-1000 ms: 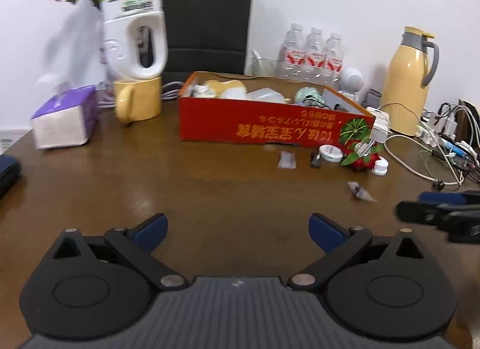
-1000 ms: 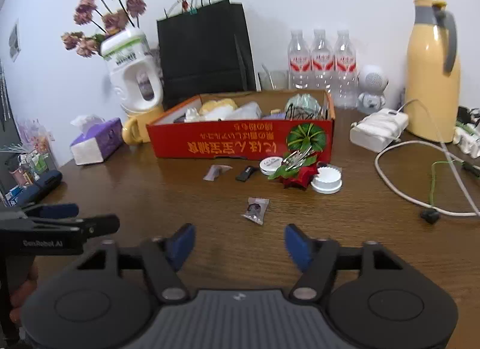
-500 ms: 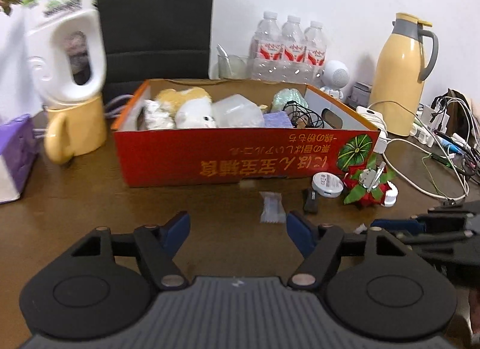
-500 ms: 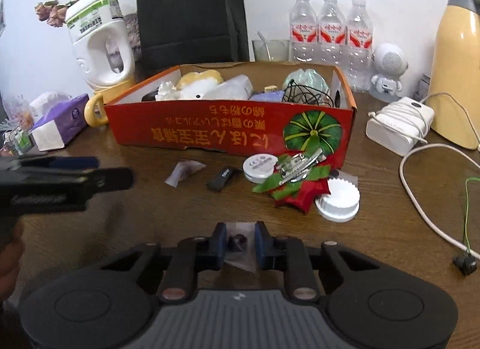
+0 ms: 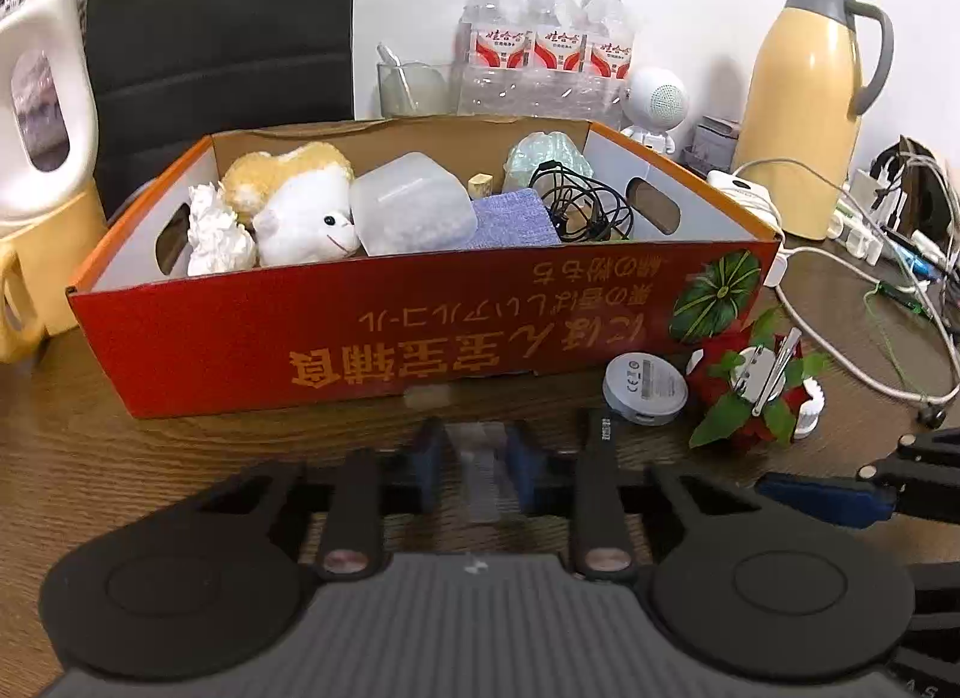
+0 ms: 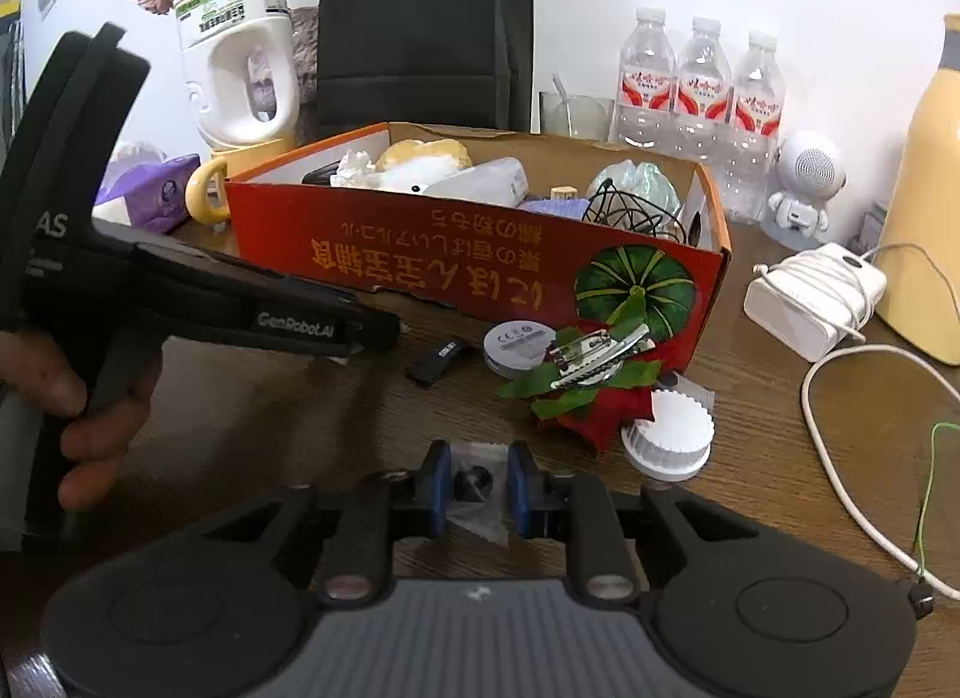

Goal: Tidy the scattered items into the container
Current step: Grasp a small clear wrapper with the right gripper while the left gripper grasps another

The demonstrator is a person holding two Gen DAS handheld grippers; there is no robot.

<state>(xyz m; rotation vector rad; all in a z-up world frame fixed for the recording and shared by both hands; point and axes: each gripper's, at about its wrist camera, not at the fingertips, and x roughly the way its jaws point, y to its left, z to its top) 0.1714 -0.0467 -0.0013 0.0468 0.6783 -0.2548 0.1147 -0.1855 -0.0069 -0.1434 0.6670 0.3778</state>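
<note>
The red cardboard box [image 5: 300,338] holds a plush toy, a cable and other bits. Just in front of it, my left gripper [image 5: 476,455] has its jaws closing, and the blue pads touch the sides of a small clear packet [image 5: 480,482] lying on the table. My right gripper [image 6: 474,476] is shut on another clear packet [image 6: 480,518] with a dark piece inside. Loose beside the box lie a round white disc [image 6: 519,341], a black stick [image 6: 438,359], a red and green flower clip [image 6: 591,380] and a white ribbed cap [image 6: 669,437].
A yellow thermos [image 5: 804,98], water bottles [image 5: 546,50] and a black bag [image 6: 420,26] stand behind the box. A white charger [image 6: 810,296] and cables [image 5: 900,230] lie to the right. A yellow mug [image 5: 36,278] and a purple tissue box [image 6: 156,188] are on the left.
My left gripper moved forward to the box and closed from wide open around the clear packet. My right gripper shut on its packet half a second ago and has stayed put.
</note>
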